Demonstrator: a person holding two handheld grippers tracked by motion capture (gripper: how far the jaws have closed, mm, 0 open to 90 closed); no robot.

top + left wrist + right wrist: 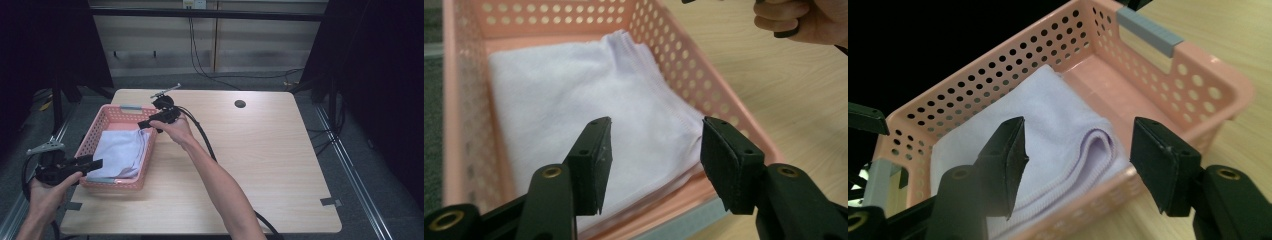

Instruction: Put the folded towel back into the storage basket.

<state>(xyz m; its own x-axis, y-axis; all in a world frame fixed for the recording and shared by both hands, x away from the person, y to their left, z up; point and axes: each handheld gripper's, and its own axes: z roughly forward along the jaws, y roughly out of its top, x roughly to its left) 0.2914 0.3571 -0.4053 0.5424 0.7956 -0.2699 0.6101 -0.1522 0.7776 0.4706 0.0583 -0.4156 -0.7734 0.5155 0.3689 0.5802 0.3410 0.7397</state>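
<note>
The cloth's (pixel 121 152) near edge hides behind the basket (pixel 107 116) wall. Folded, it lies inside the basket, long axis along the basket's length. Left gripper (pixel 95 164) at the basket's near end and right gripper (pixel 144 124) over its right rim both stand spread, holding nothing.

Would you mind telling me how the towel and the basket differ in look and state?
The towel is pale lilac, soft and folded; the basket is pink, rigid and perforated with round holes. The towel lies inside, covering the floor at one end, while the basket stands on the table with grey handle strips. Neither is gripped by a hand-held gripper.
</note>
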